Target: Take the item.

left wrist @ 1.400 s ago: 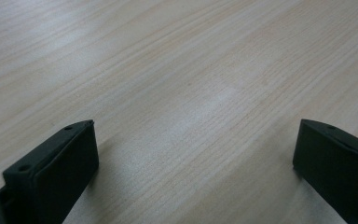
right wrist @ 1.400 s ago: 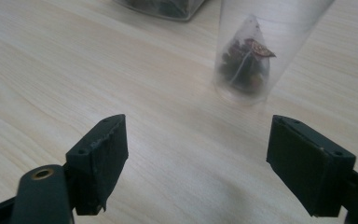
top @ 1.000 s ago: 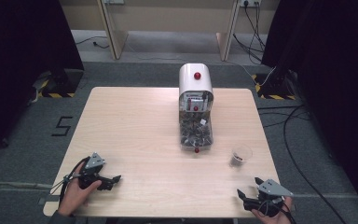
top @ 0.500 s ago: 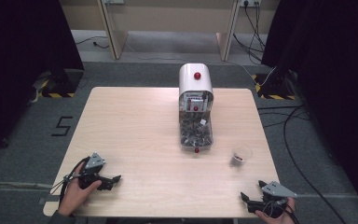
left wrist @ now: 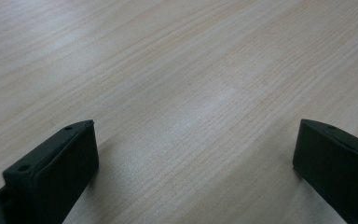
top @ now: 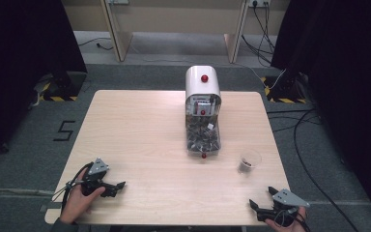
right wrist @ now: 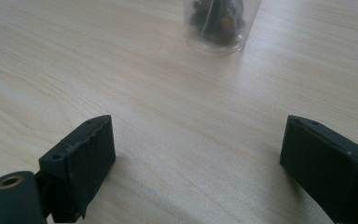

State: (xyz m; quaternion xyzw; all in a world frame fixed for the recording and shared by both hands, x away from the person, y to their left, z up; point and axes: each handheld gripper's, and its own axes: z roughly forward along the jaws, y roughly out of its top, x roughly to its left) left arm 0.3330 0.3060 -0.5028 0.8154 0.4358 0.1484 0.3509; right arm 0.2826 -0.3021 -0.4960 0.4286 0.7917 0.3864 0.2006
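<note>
The right gripper (top: pixel 263 202) rests at the near right corner of the table (top: pixel 140 130), jaws spread wide with bare wood between them; they have just been opening, nothing held. Ahead of it stands a small clear plastic cup (top: pixel 249 160) with dark pieces in the bottom, upright, near the gripper but apart from it, and just beside the foot of the white dispenser (top: pixel 203 113), whose clear lower section is full of the same dark pieces. In the right gripper view the cup (right wrist: pixel 220 25) sits straight in front, centred between the jaws. The left gripper (top: pixel 117 186) lies at the near left corner, also wide apart, over bare tabletop, well away from the cup. Risks, as I judge them: the cup looks light and thin-walled, so a jaw arriving off-centre could nudge or tip it and scatter the contents. Closing too hard could buckle the wall. A sweep too far forward might knock the dispenser.
</note>
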